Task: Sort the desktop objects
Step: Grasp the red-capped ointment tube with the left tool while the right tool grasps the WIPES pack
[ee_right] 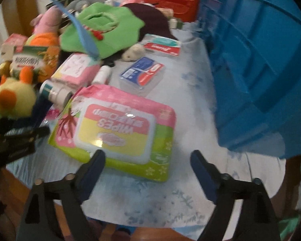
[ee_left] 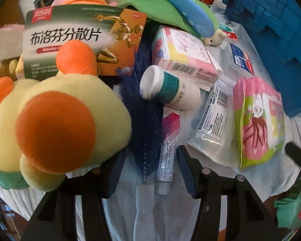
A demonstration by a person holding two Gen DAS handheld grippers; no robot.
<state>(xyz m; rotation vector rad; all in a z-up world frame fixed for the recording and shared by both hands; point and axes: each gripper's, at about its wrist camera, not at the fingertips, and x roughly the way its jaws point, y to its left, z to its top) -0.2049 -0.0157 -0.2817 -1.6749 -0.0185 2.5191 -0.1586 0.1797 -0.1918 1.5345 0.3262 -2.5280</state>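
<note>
On the cloth-covered desk (ee_right: 190, 104) lies a jumble of things, with a blue crate (ee_right: 260, 70) standing along its right side. The left gripper (ee_left: 148, 172) points steeply down at the clutter, its jaws partly closed; between them lie a small tube (ee_left: 166, 168) and the stem of a blue feather (ee_left: 144, 124), but the pads do not visibly press on either. Just left of that gripper sits a yellow plush toy (ee_left: 56, 128) with orange patches, touching the left finger, and behind it stands a green medicine box (ee_left: 82, 38). A white bottle (ee_left: 168, 88) with a teal label lies on its side beyond the tube, near a pink tissue pack (ee_left: 184, 54). The right gripper (ee_right: 148, 166) hangs wide open and holds nothing; its left finger (ee_right: 92, 172) overlaps the near edge of a pink and green wipes pack (ee_right: 118, 128), and its right finger is over bare cloth. Farther back lie a clear floss box (ee_right: 142, 74), a green cloth (ee_right: 108, 32) and a red case (ee_right: 170, 0).
</note>
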